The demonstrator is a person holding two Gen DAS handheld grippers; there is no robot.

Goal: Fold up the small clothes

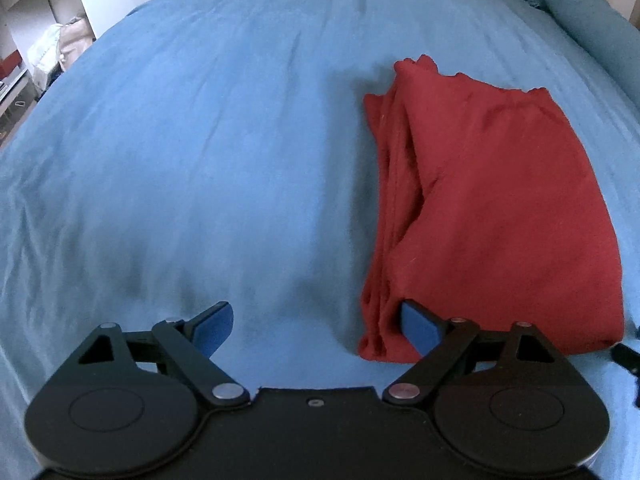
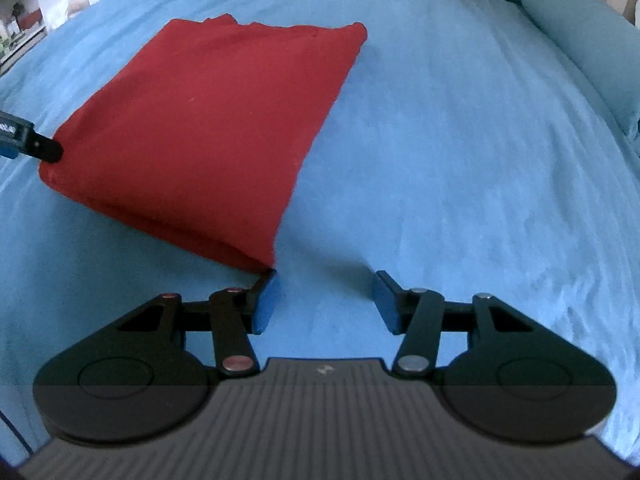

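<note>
Blue bedsheet (image 1: 192,152), rolled teal blanket (image 2: 580,40) at far edge, shelves (image 1: 24,64) blurred. Folded red garment (image 2: 208,120) lies on the sheet between left gripper (image 1: 320,328) and right gripper (image 2: 326,300), both released; the garment's layered edge hides one left-gripper fingertip.

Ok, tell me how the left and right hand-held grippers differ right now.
The left hand-held gripper has one finger against the folded red cloth's layered side edge; the right hand-held gripper sits at its near corner. The left's jaws gape wider than the right's. Both are open, holding nothing, over the blue sheet.
</note>
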